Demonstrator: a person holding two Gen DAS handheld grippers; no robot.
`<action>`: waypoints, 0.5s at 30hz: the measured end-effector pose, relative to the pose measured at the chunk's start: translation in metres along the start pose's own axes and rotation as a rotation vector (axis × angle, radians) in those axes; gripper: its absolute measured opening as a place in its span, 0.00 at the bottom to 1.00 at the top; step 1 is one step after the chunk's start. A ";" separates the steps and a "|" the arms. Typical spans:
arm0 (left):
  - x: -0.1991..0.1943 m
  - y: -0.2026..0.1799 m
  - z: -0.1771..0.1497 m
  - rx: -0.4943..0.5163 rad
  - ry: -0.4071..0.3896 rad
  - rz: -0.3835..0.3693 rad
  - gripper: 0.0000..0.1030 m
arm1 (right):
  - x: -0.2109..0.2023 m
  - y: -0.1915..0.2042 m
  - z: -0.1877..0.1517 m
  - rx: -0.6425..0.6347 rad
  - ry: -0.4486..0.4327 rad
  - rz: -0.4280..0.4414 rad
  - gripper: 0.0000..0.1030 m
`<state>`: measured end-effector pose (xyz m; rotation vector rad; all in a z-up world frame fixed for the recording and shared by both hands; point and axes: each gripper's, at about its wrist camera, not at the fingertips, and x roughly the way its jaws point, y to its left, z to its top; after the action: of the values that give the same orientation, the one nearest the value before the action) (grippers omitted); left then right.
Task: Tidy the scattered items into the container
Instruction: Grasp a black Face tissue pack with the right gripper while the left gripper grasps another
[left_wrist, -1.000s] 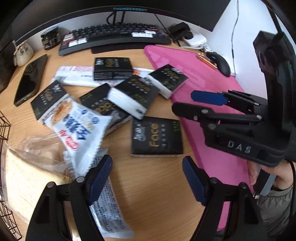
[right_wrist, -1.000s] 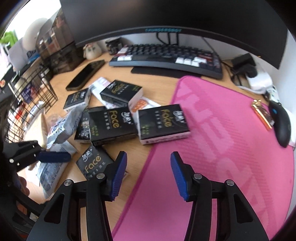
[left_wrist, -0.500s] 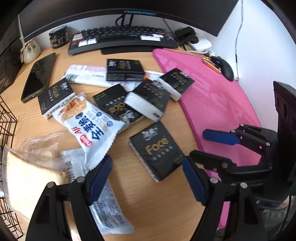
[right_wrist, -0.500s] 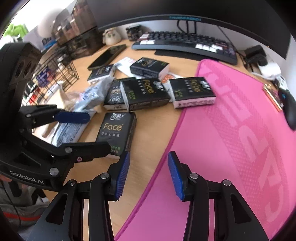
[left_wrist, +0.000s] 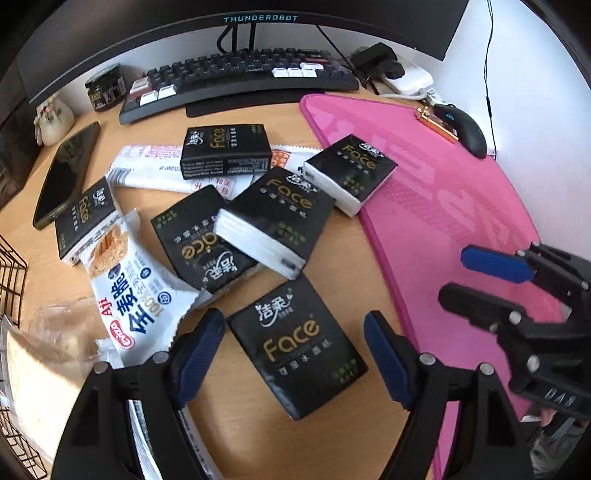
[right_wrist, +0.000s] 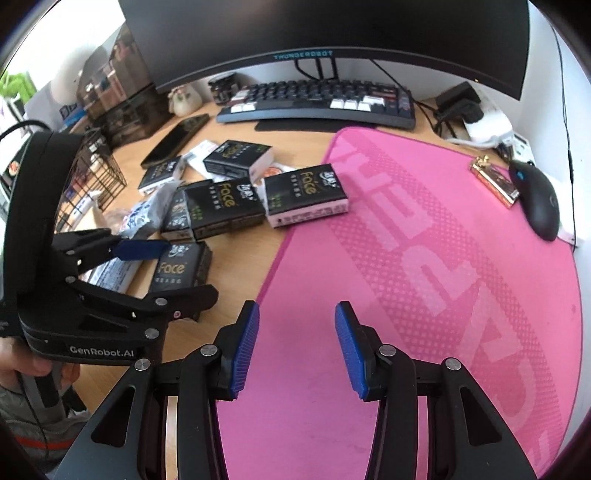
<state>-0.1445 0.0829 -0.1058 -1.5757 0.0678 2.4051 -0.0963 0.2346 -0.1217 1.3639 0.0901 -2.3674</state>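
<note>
Left gripper (left_wrist: 293, 356) hangs over the nearest black "Face" tissue pack (left_wrist: 297, 349) on the wooden desk (left_wrist: 325, 435); its jaws have just been closing, the pack lies between them, pads apart from it. Right gripper (right_wrist: 297, 350) stands open and empty above the pink desk mat (right_wrist: 443, 295). Other tissue packs (left_wrist: 275, 218) and a snack packet (left_wrist: 138, 302) lie scattered beside the wire basket (right_wrist: 94, 177).

Left gripper (left_wrist: 293, 356) angled steeply downward, jaws apart and just closing slightly; right gripper (right_wrist: 297, 349) likewise angled down, jaws parted, empty.
</note>
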 end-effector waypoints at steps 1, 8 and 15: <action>-0.001 0.000 0.000 0.010 -0.009 0.015 0.69 | 0.001 -0.002 0.002 0.003 -0.002 -0.001 0.42; -0.008 0.017 -0.008 -0.002 -0.004 0.001 0.66 | 0.017 -0.009 0.033 0.006 -0.037 -0.012 0.42; -0.009 0.039 -0.006 -0.039 -0.006 -0.002 0.64 | 0.050 -0.008 0.078 -0.025 -0.018 -0.060 0.44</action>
<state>-0.1453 0.0423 -0.1038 -1.5843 0.0180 2.4235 -0.1846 0.2063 -0.1239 1.3453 0.1572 -2.4192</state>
